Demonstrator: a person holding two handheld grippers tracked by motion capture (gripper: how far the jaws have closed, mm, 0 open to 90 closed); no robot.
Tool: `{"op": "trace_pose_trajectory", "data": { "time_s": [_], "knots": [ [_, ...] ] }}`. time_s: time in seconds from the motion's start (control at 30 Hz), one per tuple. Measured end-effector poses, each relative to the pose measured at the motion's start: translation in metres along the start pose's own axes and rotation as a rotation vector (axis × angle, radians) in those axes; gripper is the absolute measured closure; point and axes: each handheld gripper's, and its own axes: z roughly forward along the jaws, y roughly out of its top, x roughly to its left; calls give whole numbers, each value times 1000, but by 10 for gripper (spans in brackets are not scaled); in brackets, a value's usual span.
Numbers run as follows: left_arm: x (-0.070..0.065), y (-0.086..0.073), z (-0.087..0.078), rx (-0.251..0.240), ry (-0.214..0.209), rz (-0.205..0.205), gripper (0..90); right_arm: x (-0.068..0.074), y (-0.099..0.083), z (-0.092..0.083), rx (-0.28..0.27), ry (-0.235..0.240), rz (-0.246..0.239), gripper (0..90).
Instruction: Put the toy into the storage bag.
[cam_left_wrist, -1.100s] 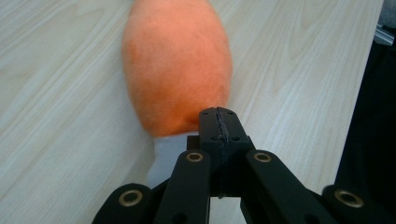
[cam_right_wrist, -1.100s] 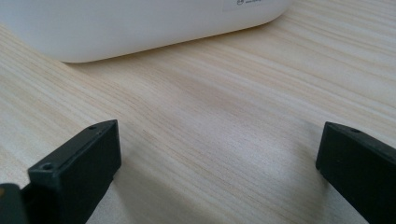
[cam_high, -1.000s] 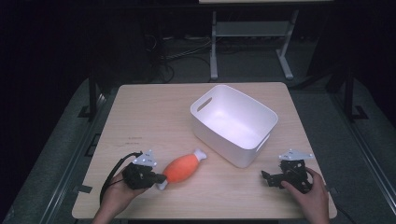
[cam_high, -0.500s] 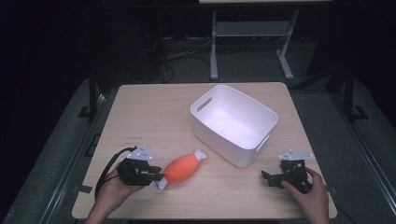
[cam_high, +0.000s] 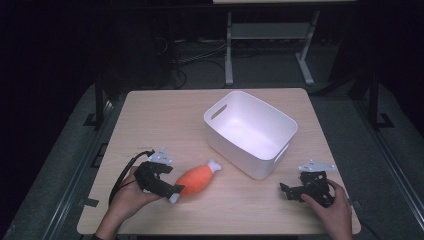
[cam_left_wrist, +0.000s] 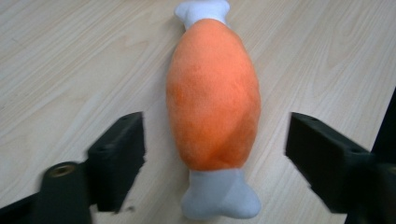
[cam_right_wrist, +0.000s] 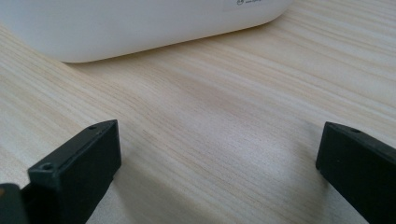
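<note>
Lying low and left of centre in the high view: orange plush drumstick (cam_high: 196, 179), long axis running from lower left to upper right toward the white bin (cam_high: 250, 132). Sitting just beside its lower-left white end: left gripper (cam_high: 173, 189), nearer by far, jaws having just been opening, straddling the toy without pressing. Resting well apart at lower right: right gripper (cam_high: 286, 190), jaws spread, holding nothing.

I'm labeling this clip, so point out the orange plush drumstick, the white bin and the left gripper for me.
orange plush drumstick (cam_left_wrist: 212, 93), left gripper view, middle of its orange body.
white bin (cam_high: 235, 142), high view, its outer front-left wall.
left gripper (cam_high: 172, 189), high view, midway between its fingertips.
</note>
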Motion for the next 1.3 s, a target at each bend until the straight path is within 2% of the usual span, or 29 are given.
{"op": "trace_pose_trajectory", "data": {
  "time_s": [0.13,0.57,0.93,1.3],
  "knots": [
    [-1,7,6,14,16,2,125,0,0,0,0,0,0,0],
    [-3,22,23,32,-2,21,125,0,0,0,0,0,0,0],
    [-4,33,42,64,8,48,125,0,0,0,0,0,0,0],
    [-5,37,58,99,17,65,125,0,0,0,0,0,0,0]
  ]
}}
